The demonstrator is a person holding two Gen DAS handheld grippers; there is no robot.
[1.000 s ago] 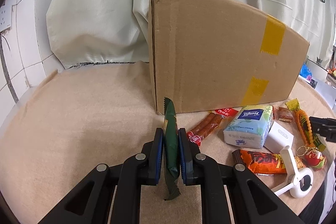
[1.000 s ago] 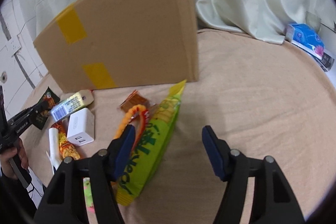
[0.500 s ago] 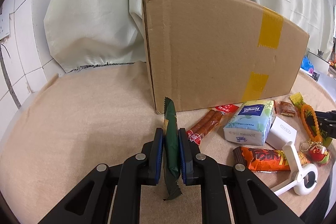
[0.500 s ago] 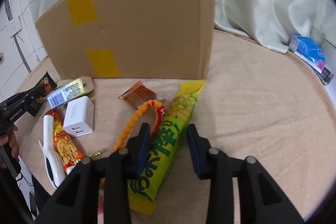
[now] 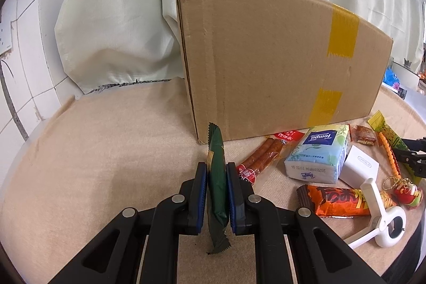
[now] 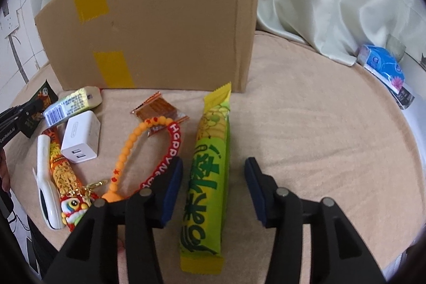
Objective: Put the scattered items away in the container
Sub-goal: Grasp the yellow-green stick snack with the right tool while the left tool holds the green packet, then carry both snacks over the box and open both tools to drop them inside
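My left gripper (image 5: 216,172) is shut on a dark green snack packet (image 5: 215,148), held upright just in front of the near corner of the tall cardboard box (image 5: 279,57). In the right wrist view the right gripper (image 6: 213,164) straddles a long yellow-green snack bar (image 6: 210,151) that lies flat on the beige cloth. Its jaws are opening, and the pads stand clear of the bar on both sides. The box (image 6: 159,25) rises behind the bar, and its opening is out of sight.
Between the grippers lie a Tempo tissue pack (image 5: 319,151), red sausages (image 5: 261,153), a white charger (image 6: 80,140), an orange snack bar (image 5: 340,200), a white holder (image 5: 378,209), a bead strap with a lion keychain (image 6: 127,148) and a small brown packet (image 6: 159,108). A blue pack (image 6: 383,65) sits far right.
The right jaws narrowed around the yellow-green bar half a second ago and have spread apart again; the bar now lies straighter between them. The left gripper and its packet stayed put.
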